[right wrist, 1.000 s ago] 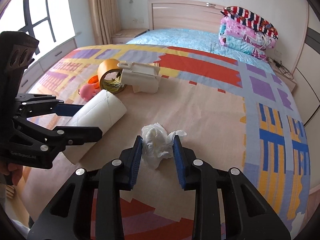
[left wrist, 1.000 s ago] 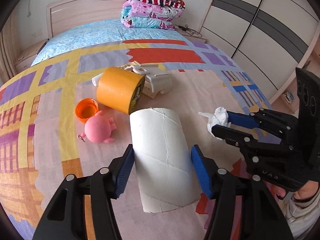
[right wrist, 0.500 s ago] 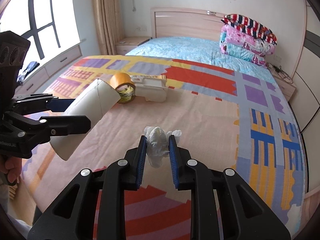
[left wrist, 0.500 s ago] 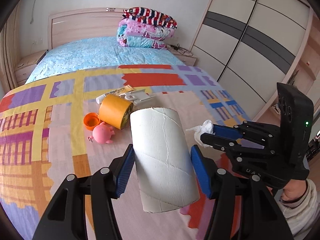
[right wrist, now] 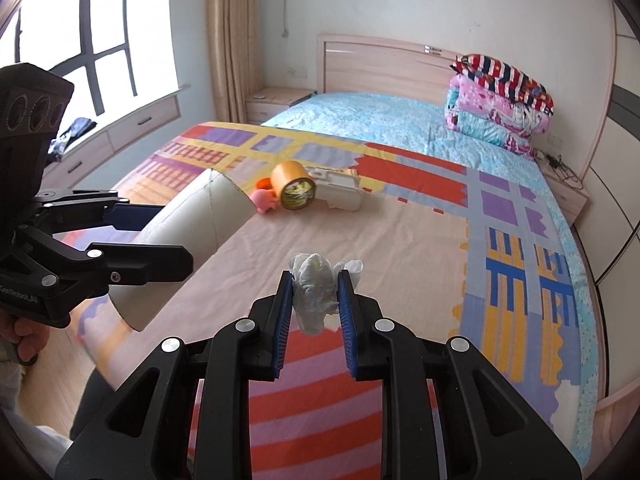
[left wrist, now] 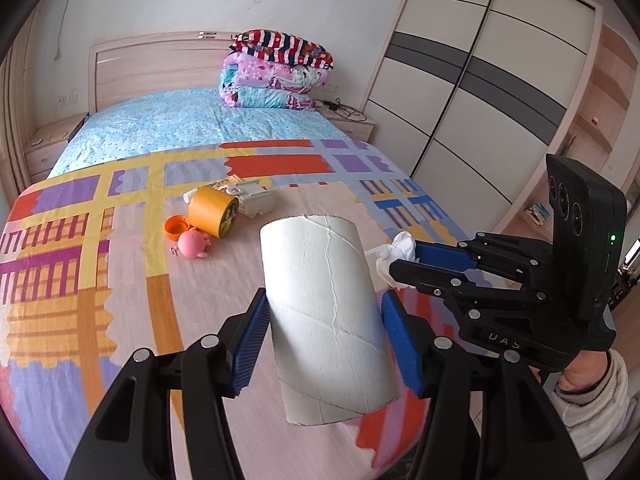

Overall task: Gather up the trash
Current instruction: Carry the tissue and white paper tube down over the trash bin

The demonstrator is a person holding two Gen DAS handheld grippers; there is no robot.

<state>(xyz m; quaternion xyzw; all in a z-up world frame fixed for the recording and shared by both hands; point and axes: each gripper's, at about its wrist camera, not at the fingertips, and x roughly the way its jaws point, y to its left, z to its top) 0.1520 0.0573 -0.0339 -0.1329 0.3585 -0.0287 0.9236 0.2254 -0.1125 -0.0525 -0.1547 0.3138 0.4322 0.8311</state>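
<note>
Left gripper (left wrist: 322, 334) jaws clamped the cardboard tube (left wrist: 328, 316); right gripper (right wrist: 314, 306) jaws pinched the crumpled tissue (right wrist: 316, 292). Advised steady grip pressure during carry-off.

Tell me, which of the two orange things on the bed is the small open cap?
The orange cap, the flat cup-shaped one lying mouth-up beside the pink pig toy. The other orange thing is the much bigger tape roll, resting on its side.

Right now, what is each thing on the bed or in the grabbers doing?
Cardboard tube: lifted, clamped in left gripper.
Crumpled tissue: lifted, pinched in right gripper.
Orange tape roll: lying on its side.
Pink pig toy: lying on the blanket.
Orange cap: off, open side up.
</note>
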